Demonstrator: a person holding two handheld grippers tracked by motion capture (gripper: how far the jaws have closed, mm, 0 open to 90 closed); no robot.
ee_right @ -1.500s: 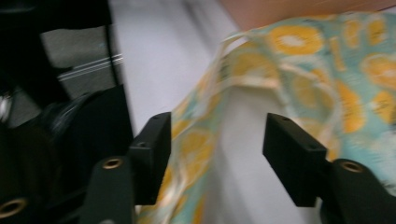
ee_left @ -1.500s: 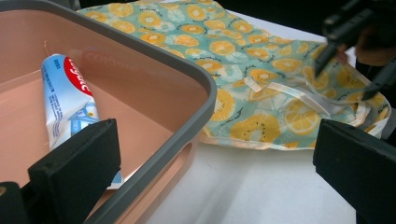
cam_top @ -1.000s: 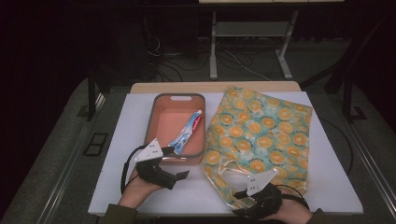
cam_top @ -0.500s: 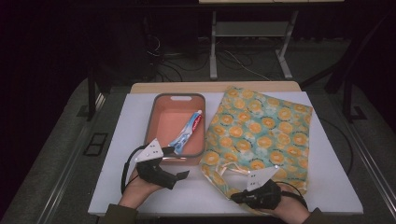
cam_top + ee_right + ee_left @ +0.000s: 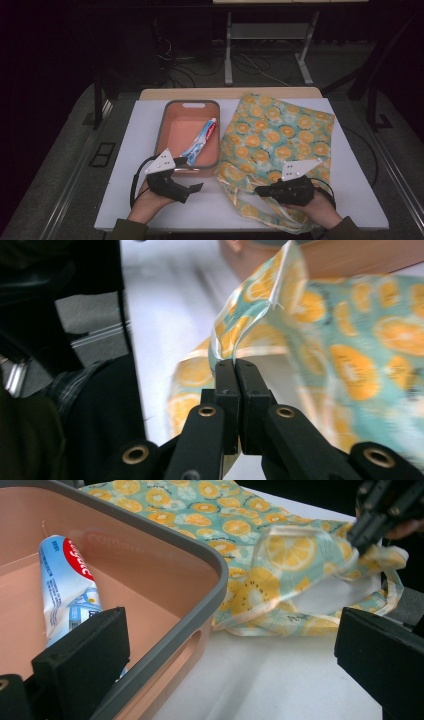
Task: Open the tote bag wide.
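Tote bag (image 5: 280,135), centre-right of high view: my right gripper (image 5: 235,365) pinches its mouth edge. My left gripper (image 5: 192,189) spread beside tray (image 5: 165,127) holding toothpaste (image 5: 202,140). Advice: lift edge gently, keeping mouth open.

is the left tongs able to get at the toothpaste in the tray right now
Probably yes. The left tongs are open and near the tray, and the toothpaste lies uncovered just past its rim, with nothing between.

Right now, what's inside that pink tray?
A toothpaste tube lies in the tray, cap toward the far end. Its near end is covered by the left gripper, open over the tray's near rim.
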